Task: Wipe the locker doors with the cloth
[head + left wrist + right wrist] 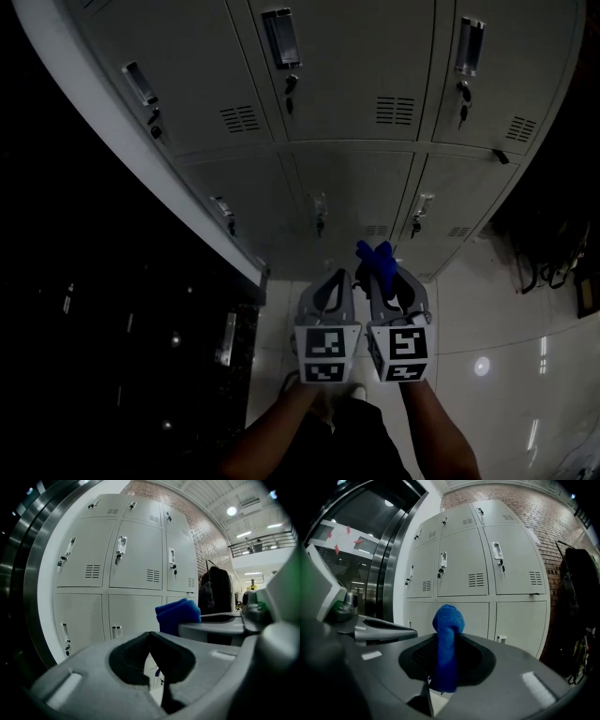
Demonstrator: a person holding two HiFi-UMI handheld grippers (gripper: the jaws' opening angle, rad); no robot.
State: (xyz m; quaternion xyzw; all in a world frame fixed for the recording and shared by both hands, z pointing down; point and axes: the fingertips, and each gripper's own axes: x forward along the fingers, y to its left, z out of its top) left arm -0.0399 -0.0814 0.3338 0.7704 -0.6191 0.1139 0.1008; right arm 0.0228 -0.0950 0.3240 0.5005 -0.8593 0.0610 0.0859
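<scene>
Lower centre, 2 grippers side by side: right gripper [386, 277] clamped on the blue cloth [375, 254], left gripper [337, 281] pinched together on nothing. Grey locker doors [356, 84] fill the upper frame, apart from the cloth.

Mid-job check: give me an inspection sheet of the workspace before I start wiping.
Surface: grey locker doors, all shut, keys in several locks; dirt cannot be judged in this light.
Job's things: blue cloth, clear of the doors.
Clutter: dark bags or clothing hanging right of the lockers.
Grippers: right gripper fingers shut on the cloth; left gripper fingers together, empty.
Cables: dark loops by the lockers' right end, cables or straps, cannot tell.
Surroundings: glossy tiled floor, brick wall, metal door frame at left.
</scene>
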